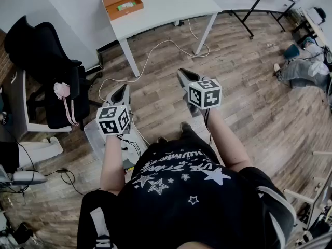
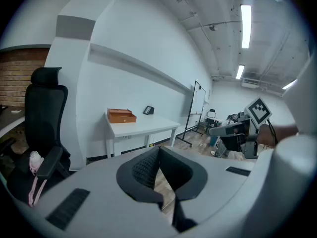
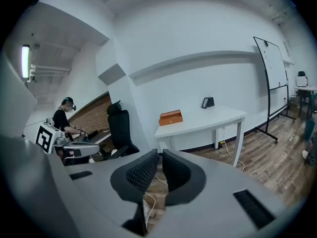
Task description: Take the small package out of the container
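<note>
An open orange box [image 1: 122, 2] stands at the near left corner of a white table [image 1: 166, 7], with a small green package [image 1: 126, 5] lying inside it. Both gripper views show the orange box [image 2: 121, 116] [image 3: 171, 117] from the side, far ahead, and its contents are hidden there. I hold both grippers at waist height over the wooden floor, well short of the table. My left gripper [image 1: 123, 88] [image 2: 158, 150] is shut with nothing in it. The jaws of my right gripper [image 1: 181, 72] [image 3: 160, 152] stand almost together, also with nothing in them.
A black office chair [image 1: 46, 66] with a pink item [image 1: 62, 91] on it stands at the left. White cable [image 1: 155, 51] runs across the floor under the table. A clear bin [image 1: 104, 139] sits by my left leg. A small black device [image 3: 208, 102] stands on the table. Another person [image 3: 63, 117] sits far left.
</note>
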Available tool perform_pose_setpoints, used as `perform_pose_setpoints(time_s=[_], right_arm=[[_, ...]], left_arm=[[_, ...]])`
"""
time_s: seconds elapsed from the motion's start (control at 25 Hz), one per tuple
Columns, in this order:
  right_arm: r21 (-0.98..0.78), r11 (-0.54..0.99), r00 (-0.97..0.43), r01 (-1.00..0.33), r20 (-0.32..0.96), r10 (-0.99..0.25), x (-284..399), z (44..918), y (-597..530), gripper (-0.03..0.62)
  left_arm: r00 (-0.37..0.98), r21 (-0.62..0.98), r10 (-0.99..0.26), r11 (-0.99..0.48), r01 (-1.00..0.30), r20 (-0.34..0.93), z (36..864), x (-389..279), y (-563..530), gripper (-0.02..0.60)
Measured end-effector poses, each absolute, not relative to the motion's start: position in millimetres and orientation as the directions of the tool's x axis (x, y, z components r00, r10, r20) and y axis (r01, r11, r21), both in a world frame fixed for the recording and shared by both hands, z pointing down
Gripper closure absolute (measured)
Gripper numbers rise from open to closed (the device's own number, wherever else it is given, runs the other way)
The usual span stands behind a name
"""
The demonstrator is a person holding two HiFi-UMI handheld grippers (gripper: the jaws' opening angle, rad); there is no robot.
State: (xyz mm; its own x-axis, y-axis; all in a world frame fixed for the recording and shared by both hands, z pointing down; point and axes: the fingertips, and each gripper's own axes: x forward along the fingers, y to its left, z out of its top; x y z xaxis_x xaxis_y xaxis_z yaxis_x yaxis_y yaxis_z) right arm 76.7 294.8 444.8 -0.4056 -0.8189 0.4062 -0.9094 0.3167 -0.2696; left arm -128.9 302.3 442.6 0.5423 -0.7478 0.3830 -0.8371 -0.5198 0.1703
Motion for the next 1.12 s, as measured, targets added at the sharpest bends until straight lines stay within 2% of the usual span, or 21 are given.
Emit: perform_pose_setpoints(time_s=[0.48,0.64,0.88,1.12], right_arm=[[-0.25,0.321,-0.4,-0.914,0.404,-0.823,60.1,444.9,289.2,0.533],[-0.296,0.292,-0.393,-0.91,0.387,-0.834,52.6,450.4,290.1,0.533],[-0.266,0.279,-0.371,-0.923,0.419,-0.829,55.4,459.5,288.2,0.533],[-0.278,0.293,-0.389,-0.915,0.414,-0.823,42.5,462.3,256.3,0.533]], left_arm=[[0.55,0.184,-0.741,-0.522,-0.833,0.385,449.6,-141.2,303.6,0.563],[0.544,0.194,-0.743,-0.512,-0.837,0.39,457.2,-157.4,304.3,0.562],[0.526,0.212,-0.753,-0.483,-0.85,0.396,465.1,-173.7,302.4,0.563],[0.508,0.207,-0.762,-0.465,-0.861,0.4,466.0,-183.8,288.2,0.563]])
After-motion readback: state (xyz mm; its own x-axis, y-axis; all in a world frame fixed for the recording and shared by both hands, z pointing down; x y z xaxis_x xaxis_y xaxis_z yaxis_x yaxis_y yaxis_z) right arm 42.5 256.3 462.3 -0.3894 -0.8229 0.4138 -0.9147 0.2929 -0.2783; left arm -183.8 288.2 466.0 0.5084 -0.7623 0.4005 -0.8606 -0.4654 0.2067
